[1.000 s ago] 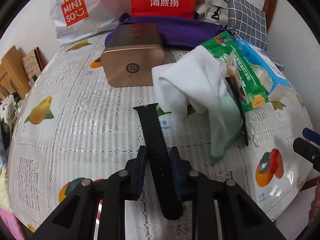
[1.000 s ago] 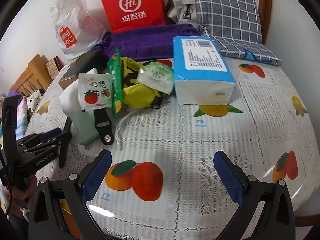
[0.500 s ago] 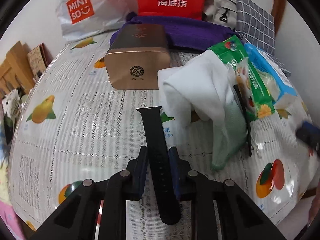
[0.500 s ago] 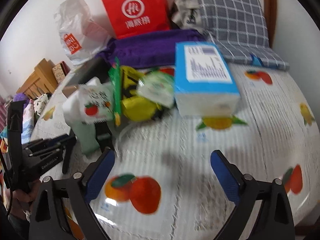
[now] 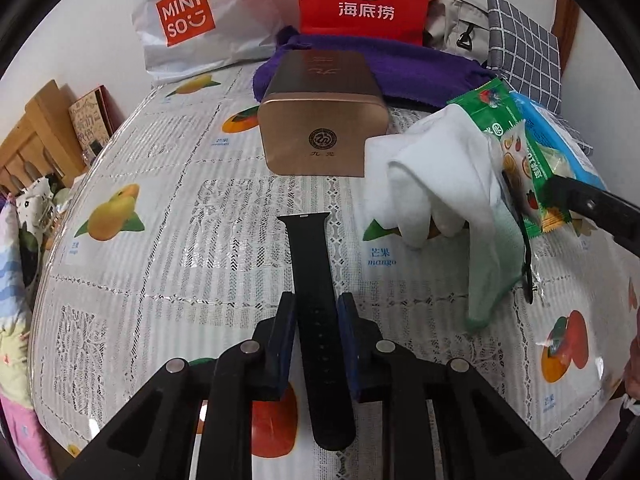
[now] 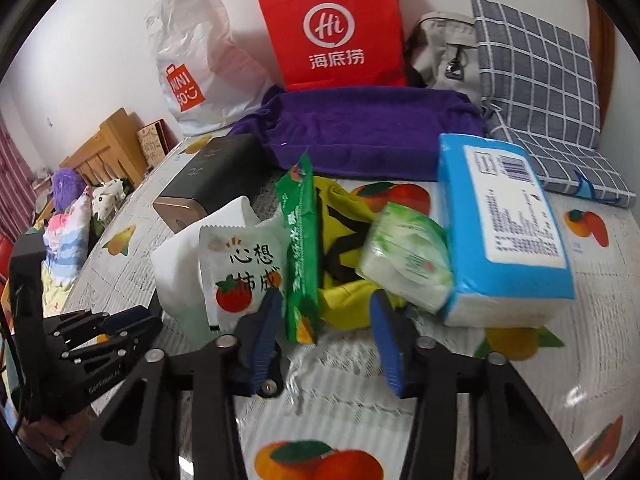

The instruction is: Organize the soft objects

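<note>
I noted a gold tin box (image 5: 322, 136) on the fruit-print tablecloth (image 5: 160, 240), with a red paper bag (image 6: 334, 26), white Miniso bag (image 6: 192, 68), grey checked cushion (image 6: 536, 68) and beige pouch (image 6: 444, 50) against the wall behind.

A table (image 5: 168, 208) is covered by a fruit-printed lace cloth. On it are laid a black strap (image 5: 310, 256), a bronze tin (image 5: 324, 120), a white cloth (image 5: 448, 184), a tissue pack (image 6: 504, 224) and a purple towel (image 6: 368, 128) at the back.
</note>
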The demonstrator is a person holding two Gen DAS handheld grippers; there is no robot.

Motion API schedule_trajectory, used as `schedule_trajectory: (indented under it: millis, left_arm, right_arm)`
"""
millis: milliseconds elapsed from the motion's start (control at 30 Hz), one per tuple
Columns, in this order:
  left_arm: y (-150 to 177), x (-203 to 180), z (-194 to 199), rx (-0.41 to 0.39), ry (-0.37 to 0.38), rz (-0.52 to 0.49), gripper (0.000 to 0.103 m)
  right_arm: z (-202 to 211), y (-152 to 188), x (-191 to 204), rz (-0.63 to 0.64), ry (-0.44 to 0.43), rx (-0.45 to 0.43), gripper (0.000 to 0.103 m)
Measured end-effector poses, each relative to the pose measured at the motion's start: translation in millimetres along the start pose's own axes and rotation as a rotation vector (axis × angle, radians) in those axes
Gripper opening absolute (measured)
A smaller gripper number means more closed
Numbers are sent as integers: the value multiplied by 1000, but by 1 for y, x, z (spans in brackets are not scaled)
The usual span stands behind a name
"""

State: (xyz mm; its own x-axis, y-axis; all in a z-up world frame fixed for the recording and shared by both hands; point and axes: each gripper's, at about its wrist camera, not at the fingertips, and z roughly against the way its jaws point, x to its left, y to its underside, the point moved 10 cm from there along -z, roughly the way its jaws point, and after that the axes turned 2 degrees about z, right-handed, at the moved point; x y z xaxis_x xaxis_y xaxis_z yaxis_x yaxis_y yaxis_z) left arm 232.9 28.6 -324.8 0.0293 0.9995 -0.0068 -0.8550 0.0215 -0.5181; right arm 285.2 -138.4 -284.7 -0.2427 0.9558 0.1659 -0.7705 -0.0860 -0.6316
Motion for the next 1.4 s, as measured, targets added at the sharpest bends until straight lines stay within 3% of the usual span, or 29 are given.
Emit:
schedule_trajectory:
  millis: [67,133,233,667,867,1000,1100,1133,1167,1200,1233,1400]
  left_arm:
    - [0,1,0,-6,5,-1,21]
    - [0,1,1,-10,11,1,21]
    - [0,1,1,-15,14,-2,21]
    - [0,3,1,-18,35,13,21]
    - [1,2,0,-11,20,8,21]
    - [0,1,0,-8,9,3,21]
    - [0,1,-1,-6,0,-2,22]
    - [0,1,-1,-5,-3,-2,22]
    - [0,0,-1,-3,-6,-2,22]
    - [-1,0,-1,-2,-9,-1,22]
    - [-1,0,-1,-1,-11,-1,22]
    - [0,1,0,1,-33,-3,22]
  right_arm:
    - [-3,-3,2,12,13,-11,41]
    - [-7,-4,5,29,17,-10,22]
    - [-5,-2,16,78,5,-11,8]
    - [52,13,4,48,5,-55,4]
    - [88,42,-29,-34,20,-51,2]
    - [92,70,-70,-112,71,6,2]
    - [84,85,-89,-118,126,49,9]
    - [81,87,-91,-111,123,54,16]
    - [78,90,-92,-103,122,59,25]
    - [74,90,-95,-98,134,59,48]
    - [72,91,-97,-97,151,53,63]
    - [45,95,-97,-130,147,80,66]
